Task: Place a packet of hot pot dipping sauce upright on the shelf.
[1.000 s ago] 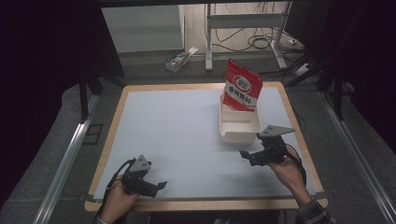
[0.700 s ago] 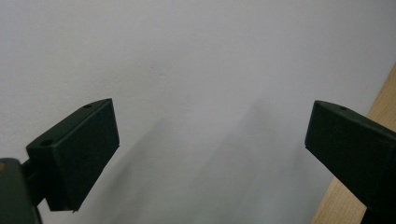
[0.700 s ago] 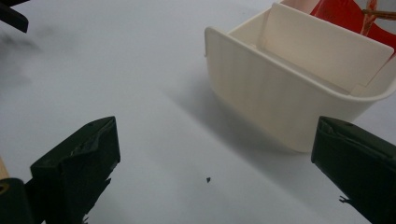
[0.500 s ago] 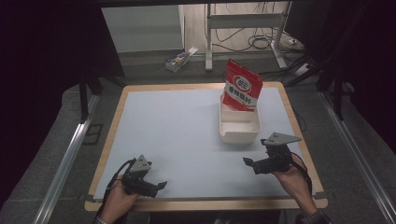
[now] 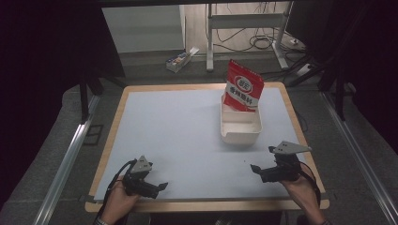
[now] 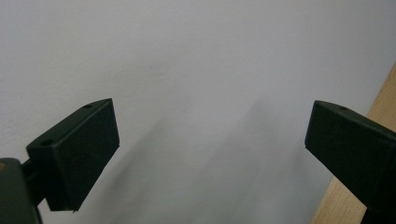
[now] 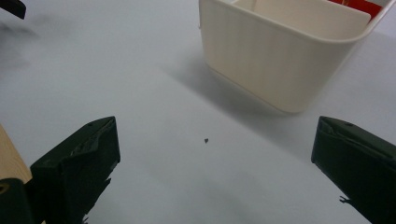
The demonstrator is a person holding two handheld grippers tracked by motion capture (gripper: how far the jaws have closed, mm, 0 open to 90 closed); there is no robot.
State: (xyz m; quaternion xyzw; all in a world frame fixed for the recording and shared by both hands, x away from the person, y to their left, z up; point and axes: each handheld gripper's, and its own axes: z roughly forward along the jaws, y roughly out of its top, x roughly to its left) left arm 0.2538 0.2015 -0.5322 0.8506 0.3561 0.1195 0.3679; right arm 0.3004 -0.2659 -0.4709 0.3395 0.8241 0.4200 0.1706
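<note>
- White and flat, the mat (image 5: 187, 140) covers the wooden table (image 5: 206, 205), so things are easy to see on it.
- A cream tub (image 5: 240, 129) sits on the right half of the mat, toward the far edge.
- A red bag (image 5: 243, 86) stands in the far end of the tub and leans on its back wall. I think the wall is what keeps the bag up.
- The near part of the tub looks empty.
- The left gripper (image 5: 159, 187) lies low at the near left edge of the mat, held in a hand (image 5: 117, 204). Its jaws are wide apart with nothing between them, just bare mat.
- The right gripper (image 5: 256, 168) is at the near right, also in a hand (image 5: 300, 190). Its jaws are spread wide too, and they hold nothing.
- In the right gripper view, the tub is a little way ahead, not touching the jaws. A tiny dark speck (image 7: 206, 139) lies on the mat between them.
- Both grippers look like they are resting, well apart from each other and from the tub.
- Nothing on the mat blocks the way to the tub.
- Past the table, a small box (image 5: 178, 60), metal legs (image 5: 210, 42) and cables (image 5: 263, 42) sit on the floor. They are far off and not in the way.
</note>
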